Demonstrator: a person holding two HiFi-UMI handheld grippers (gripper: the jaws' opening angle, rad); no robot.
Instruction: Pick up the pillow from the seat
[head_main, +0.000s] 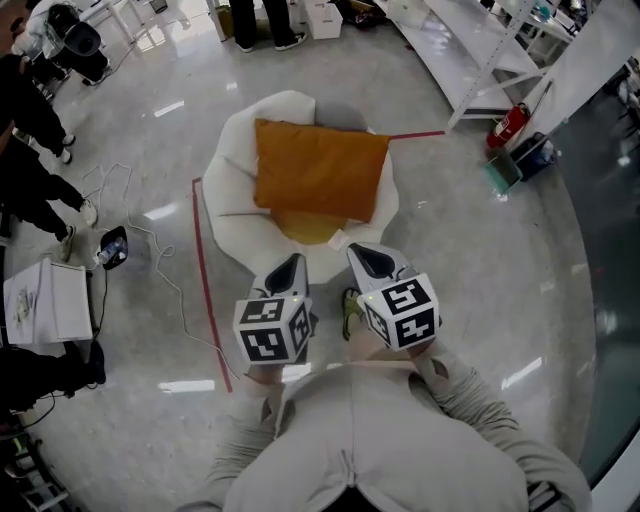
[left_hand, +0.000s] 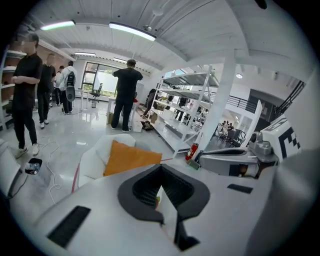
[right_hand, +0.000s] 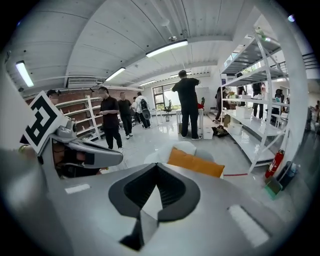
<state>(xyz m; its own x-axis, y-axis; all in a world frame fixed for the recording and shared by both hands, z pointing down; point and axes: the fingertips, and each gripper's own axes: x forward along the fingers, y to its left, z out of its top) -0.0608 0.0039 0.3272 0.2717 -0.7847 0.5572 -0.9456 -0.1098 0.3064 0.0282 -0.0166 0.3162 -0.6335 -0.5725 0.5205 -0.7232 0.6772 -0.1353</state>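
The orange rectangular fabric pillow (head_main: 320, 170) is laid flat on the white padded seat (head_main: 228, 195). The left tongs (head_main: 288, 270) and right tongs (head_main: 374, 260) are held shut and empty just short of it, presumably before the approach.

Both grippers shut and empty, held side by side before the chest

The white-bodied, black-padded left gripper (head_main: 287, 268) and its twin, the right gripper (head_main: 374, 259), point forward and down from the person's body, near each other but not touching, their noses angled slightly inward. In each gripper view the ribbed dark pads meet at the tip with nothing between them. The left black-and-white marker cube (head_main: 272, 328) and the right marker cube (head_main: 402, 310) sit at the rear ends, nearest the torso, and hide the hands. Light grey sleeves (head_main: 478, 400) run back from the cubes, with the elbows bent and spread to either side. Each gripper view catches the other gripper alongside.
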